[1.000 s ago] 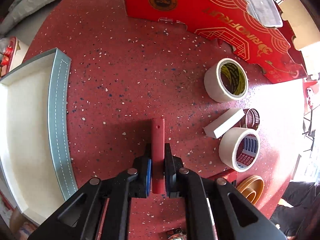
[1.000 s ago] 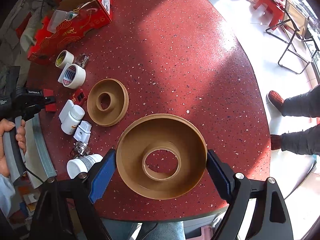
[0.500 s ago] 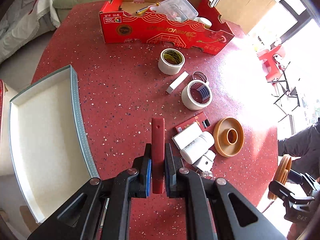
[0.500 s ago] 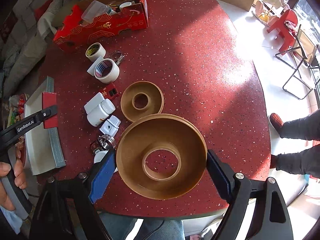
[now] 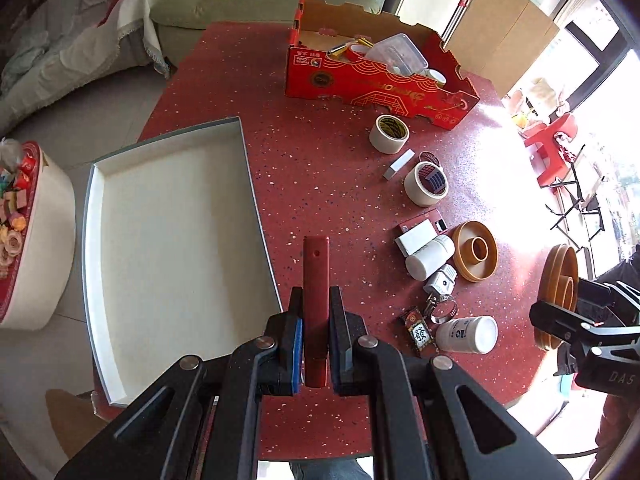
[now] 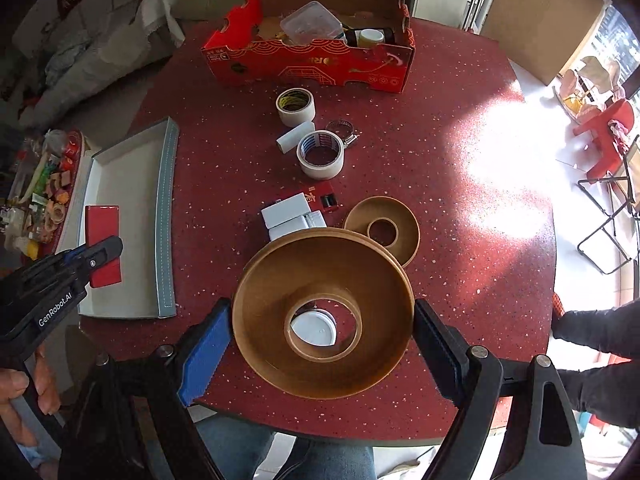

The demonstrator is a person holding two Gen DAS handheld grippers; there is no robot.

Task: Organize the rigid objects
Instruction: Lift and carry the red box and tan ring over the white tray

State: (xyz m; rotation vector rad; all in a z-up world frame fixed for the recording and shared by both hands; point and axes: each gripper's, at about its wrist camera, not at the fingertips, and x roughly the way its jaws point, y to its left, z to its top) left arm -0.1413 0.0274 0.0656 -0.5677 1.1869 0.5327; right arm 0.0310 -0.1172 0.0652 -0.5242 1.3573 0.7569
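The left gripper (image 5: 315,336) has its fingers (image 5: 294,354) clamped narrow on a flat red block (image 5: 315,280), held above the white tray (image 5: 168,240) on the red counter (image 5: 320,184). The right gripper (image 6: 323,340) has its fingers (image 6: 206,354) spread wide, gripping a large tan ring-shaped dish (image 6: 324,280) over the clutter of tape rolls (image 6: 320,156) and bottles.
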